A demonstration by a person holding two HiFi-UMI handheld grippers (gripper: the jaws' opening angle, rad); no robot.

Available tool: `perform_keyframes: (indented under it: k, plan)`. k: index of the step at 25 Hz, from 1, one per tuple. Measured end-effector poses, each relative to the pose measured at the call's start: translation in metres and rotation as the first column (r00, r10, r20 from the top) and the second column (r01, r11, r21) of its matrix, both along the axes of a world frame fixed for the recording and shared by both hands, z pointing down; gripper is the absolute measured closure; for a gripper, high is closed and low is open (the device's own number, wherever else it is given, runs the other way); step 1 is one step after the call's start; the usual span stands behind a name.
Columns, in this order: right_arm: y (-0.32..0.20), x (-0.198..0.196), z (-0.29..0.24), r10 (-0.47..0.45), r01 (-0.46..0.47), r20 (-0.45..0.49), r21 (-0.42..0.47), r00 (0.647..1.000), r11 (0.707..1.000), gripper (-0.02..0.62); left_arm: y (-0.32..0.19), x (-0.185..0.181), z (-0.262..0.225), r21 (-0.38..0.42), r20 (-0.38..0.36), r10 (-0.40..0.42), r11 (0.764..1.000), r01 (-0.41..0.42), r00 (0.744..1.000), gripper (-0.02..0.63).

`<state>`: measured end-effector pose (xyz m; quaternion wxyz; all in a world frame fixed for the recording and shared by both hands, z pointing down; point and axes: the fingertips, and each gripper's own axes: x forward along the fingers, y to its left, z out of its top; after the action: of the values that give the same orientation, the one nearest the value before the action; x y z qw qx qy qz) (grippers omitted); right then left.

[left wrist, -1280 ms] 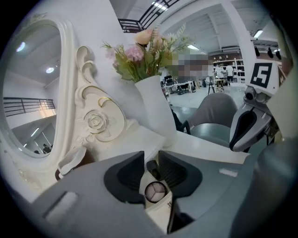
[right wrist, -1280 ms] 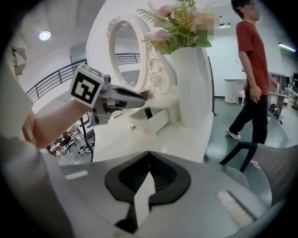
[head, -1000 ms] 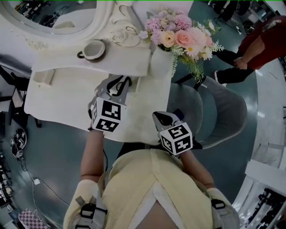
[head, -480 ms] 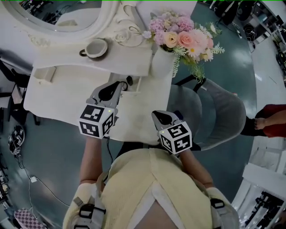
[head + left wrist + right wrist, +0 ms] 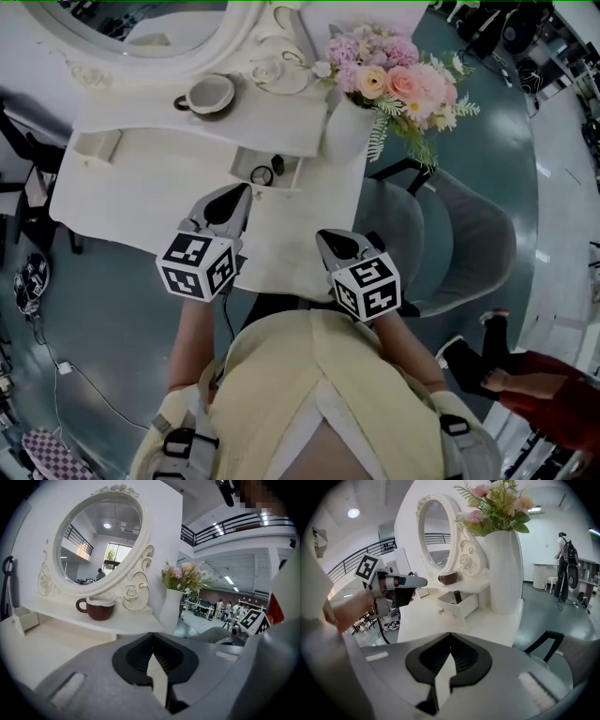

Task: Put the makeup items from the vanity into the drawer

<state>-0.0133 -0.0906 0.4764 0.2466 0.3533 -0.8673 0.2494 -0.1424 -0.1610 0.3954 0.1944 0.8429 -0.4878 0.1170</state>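
Fingers of my left gripper are pressed together, pad against pad, with nothing between them. Fingers of my right gripper are pressed together too, and empty.

Left gripper hangs over the near part of the white worktop, pointing far, just near of the drawer but not touching it. Right gripper sits at the near edge of the worktop, to the right of the left one and well apart from the drawer.

The drawer stands pulled out from under the raised shelf. I see two makeup items inside it: a round compact towards the left, and a small dark item just far-right of it. From the right gripper view the dark one stands upright against the drawer's inside; I cannot tell what it is.

On the shelf, a brown mug sits left of the drawer line, at the foot of the oval mirror. A white vase with pink flowers stands at the right end. A small open white box rests at the far-left of the worktop.

A grey chair sits to the right of the worktop. A person in red is on the floor at near right.
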Motion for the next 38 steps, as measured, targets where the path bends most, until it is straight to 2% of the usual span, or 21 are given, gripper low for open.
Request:
perform_keyframes:
  k: [5,11,26,38]
  plan:
    - [0.0,0.004,0.0,0.006,-0.006,-0.002,0.0,1.0,1.0,0.592,0.013,-0.006,0.011,-0.029,0.0,-0.028,0.999,0.028,1.0,0.6]
    - [0.002,0.007,-0.001,0.01,-0.01,0.0,-0.001,1.0,1.0,0.592,0.025,-0.001,0.021,-0.072,-0.076,-0.056,0.996,0.051,0.996,0.601]
    - [-0.002,0.012,-0.006,0.004,-0.004,0.032,0.014,0.999,1.0,0.592,0.05,-0.007,0.05,-0.168,-0.025,-0.086,0.983,0.08,0.996,0.6]
    - [-0.014,0.018,-0.015,0.035,-0.037,0.04,0.061,0.999,0.997,0.592,0.049,0.0,0.053,-0.176,-0.024,-0.095,0.98,0.089,0.995,0.6]
